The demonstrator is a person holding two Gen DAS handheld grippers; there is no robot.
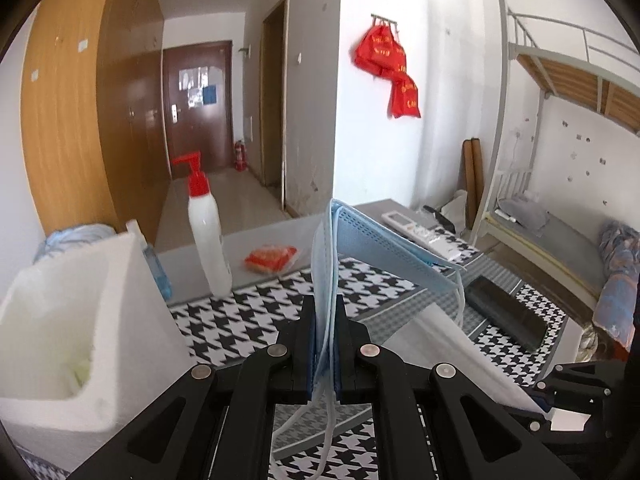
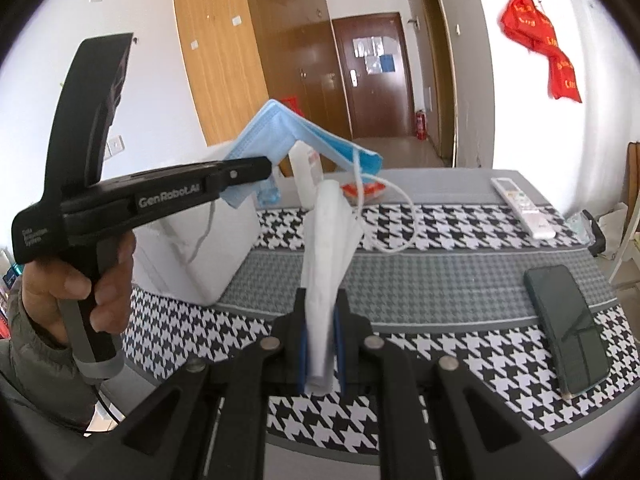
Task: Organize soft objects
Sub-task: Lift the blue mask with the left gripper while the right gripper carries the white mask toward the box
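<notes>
A face mask [image 1: 372,240], blue outside and white inside, hangs above the table between both grippers, bent into a peak. My left gripper [image 1: 324,308] is shut on its blue end, and ear loops dangle below the pads. My right gripper [image 2: 320,304] is shut on the mask's [image 2: 304,136] white end. In the right wrist view a hand [image 2: 80,280] holds the left gripper [image 2: 268,168] side-on, at the left. A white foam box [image 1: 80,300], open at the top, stands just left of the left gripper; it also shows as the box [image 2: 200,248] below that gripper.
A houndstooth cloth [image 2: 460,224] covers the table. On it are a white pump bottle [image 1: 206,232] with a red top, a red packet [image 1: 272,258], a remote control [image 2: 522,208] and a dark phone [image 2: 568,328]. A bunk bed [image 1: 560,80] stands to the right.
</notes>
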